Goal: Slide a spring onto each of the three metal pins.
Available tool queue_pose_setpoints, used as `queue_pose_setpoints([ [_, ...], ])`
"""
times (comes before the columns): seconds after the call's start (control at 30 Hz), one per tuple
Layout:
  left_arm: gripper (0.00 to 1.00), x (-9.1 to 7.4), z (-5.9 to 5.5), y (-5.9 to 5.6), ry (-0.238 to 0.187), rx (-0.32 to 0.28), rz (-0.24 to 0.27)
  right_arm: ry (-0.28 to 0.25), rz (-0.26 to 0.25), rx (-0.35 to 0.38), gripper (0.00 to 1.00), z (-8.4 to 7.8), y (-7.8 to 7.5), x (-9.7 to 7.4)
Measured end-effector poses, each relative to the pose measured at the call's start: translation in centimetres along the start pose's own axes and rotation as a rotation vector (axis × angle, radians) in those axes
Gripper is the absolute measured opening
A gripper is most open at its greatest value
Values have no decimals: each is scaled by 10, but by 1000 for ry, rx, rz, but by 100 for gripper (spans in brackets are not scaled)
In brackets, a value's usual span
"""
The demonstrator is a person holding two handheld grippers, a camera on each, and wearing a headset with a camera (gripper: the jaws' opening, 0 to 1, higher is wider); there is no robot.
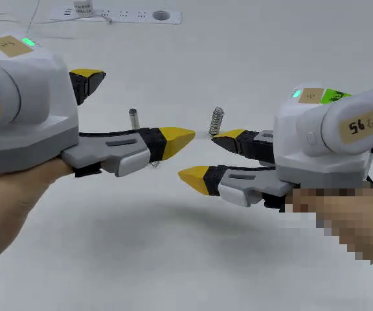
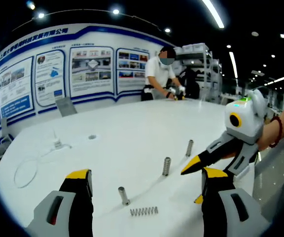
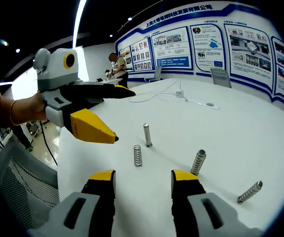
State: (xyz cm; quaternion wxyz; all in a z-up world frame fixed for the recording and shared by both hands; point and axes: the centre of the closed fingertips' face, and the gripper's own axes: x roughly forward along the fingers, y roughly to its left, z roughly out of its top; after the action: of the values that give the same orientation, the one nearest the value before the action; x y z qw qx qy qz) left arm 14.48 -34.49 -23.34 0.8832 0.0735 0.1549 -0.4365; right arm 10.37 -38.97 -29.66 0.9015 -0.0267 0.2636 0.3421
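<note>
Left gripper view: spring, four o'clock of bare pin, likely light, squashy; pinch mid-coil. Released, empty: left hand-held gripper, right hand-held gripper.

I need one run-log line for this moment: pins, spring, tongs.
sprung pins done | bare pin pending | loose spring lying beside it | left tongs open | right tongs open

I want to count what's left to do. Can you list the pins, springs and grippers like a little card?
Bare pin: short silver metal pin, upright, no spring on it
Finished pins: nearer spring-covered metal pin; farther spring-covered metal pin
Loose spring: silver coil spring lying on the white table beside the bare pin
Left gripper: yellow-tipped, open, empty
Right gripper: yellow-tipped, open, empty
</note>
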Motion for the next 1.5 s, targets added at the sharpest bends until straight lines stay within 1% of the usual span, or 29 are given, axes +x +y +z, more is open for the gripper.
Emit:
queue_pose_setpoints([
  [0.1,97,-6,-2,1,2,0,3,-4,4,-5,45,1,0,5],
  [0.2,100,-12,-5,4,4,-1,22,-9,9,-7,43,2,1,10],
  [0.3,100,-17,-9,5,12,-2,30,-14,19,-13,41,2,3,15],
  [0.4,100,-23,-12,5,16,-7,33,-22,31,-19,36,4,5,22],
  [0.67,100,-35,-22,9,28,-10,49,-14,54,-26,32,0,10,35],
  [0.77,100,-39,-24,10,25,-23,55,-11,53,-37,31,-2,10,40],
  [0.8,100,-39,-25,11,26,-24,56,-12,53,-37,30,-2,10,41],
  [0.83,100,-40,-27,11,37,-22,60,-11,54,-35,30,-2,10,44],
  [0.9,98,-42,-29,11,39,-22,62,-12,52,-33,29,-3,10,48],
  [1.03,97,-45,-29,12,33,-29,66,-13,48,-34,28,-3,10,54],
  [1.13,97,-46,-29,14,25,-37,75,-8,48,-30,26,-6,11,59],
  [1.2,96,-47,-30,15,29,-42,80,0,41,-27,25,-9,11,63],
  [1.27,96,-47,-30,15,25,-42,82,6,37,-34,23,-11,12,65],
  [1.37,95,-47,-31,14,32,-30,78,11,24,-32,21,-13,10,68],
  [1.4,95,-47,-32,13,35,-30,76,12,15,-23,21,-14,9,69],
  [1.5,94,-47,-33,11,40,-31,67,11,14,-4,19,-15,8,72],
])
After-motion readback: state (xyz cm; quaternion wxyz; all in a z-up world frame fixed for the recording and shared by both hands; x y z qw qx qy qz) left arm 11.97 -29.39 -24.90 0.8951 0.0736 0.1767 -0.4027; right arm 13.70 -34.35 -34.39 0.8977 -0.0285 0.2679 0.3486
